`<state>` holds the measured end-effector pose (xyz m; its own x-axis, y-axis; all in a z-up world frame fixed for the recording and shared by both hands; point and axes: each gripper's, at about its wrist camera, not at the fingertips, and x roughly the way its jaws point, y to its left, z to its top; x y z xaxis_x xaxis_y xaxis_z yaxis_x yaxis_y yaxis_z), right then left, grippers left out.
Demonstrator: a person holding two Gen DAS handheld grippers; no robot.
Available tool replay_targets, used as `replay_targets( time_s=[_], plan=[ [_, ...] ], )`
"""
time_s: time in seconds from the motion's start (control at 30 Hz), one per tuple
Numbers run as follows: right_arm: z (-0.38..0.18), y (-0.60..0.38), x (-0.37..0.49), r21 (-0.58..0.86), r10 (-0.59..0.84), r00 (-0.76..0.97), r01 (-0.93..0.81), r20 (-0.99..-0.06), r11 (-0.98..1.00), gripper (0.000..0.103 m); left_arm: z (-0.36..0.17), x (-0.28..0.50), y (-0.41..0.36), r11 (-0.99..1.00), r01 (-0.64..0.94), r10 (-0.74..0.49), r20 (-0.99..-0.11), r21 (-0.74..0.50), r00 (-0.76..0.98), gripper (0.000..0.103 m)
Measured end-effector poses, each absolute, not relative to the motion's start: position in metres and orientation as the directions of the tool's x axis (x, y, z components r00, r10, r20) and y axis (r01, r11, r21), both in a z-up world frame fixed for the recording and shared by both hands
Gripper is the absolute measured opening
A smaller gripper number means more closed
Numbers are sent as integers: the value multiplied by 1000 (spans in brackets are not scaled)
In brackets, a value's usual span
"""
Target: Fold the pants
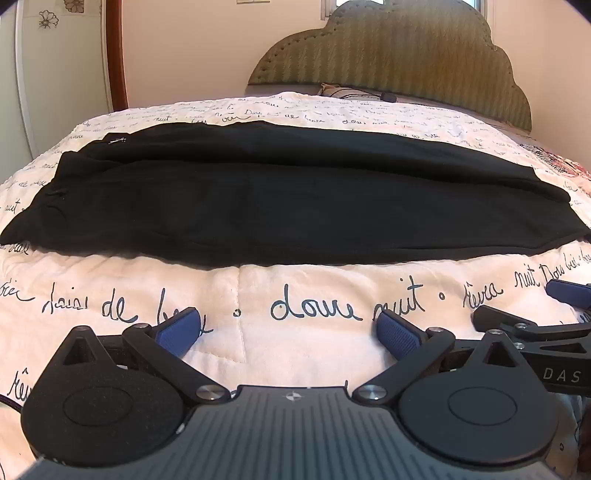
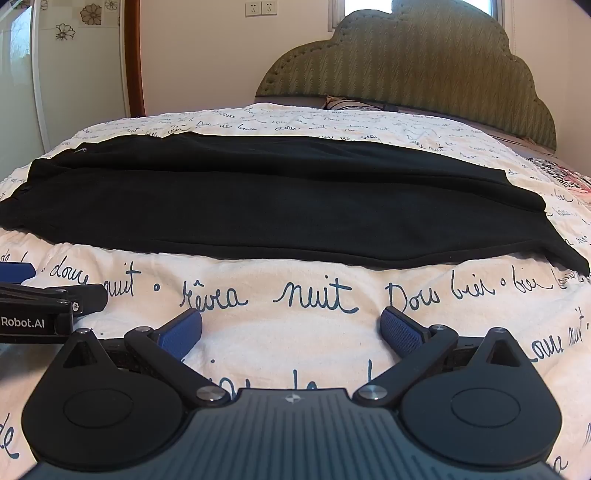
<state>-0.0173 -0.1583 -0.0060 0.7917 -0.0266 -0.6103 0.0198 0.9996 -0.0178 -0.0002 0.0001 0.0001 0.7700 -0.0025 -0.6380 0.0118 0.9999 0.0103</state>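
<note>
Pants (image 1: 280, 199): you have one black pair, laid flat across the bed (image 1: 295, 295), running left to right, already doubled so one leg lies on the other. One small metal zipper pull (image 1: 118, 139) shows near their far left end. The bed wears one white quilt printed with dark cursive script, and one green scalloped headboard (image 1: 391, 62) stands behind it, with one pillow (image 1: 334, 89) just at its foot.

You hold two tools, both low over the quilt on the near side of the pants and apart from the cloth. Your left tool (image 1: 290, 330) stands wide open, its two blue pads (image 1: 177, 330) spread with bare quilt between them, gripping nothing. Your right tool (image 2: 291, 330) is likewise spread wide, two blue pads (image 2: 400, 330) apart, empty. The two tools sit side by side, each visible at the edge of the other's view.

Two wall sockets (image 2: 260, 8) sit high on the back wall.
</note>
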Motion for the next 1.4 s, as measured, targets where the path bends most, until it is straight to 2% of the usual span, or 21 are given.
replay_targets(
  time_s=[1.4],
  plan=[
    [-6,-158,-18,-20,-28,791,20,-611,1000,103,0,0,0,1000,12,-9,-640,0,768,103]
  ],
)
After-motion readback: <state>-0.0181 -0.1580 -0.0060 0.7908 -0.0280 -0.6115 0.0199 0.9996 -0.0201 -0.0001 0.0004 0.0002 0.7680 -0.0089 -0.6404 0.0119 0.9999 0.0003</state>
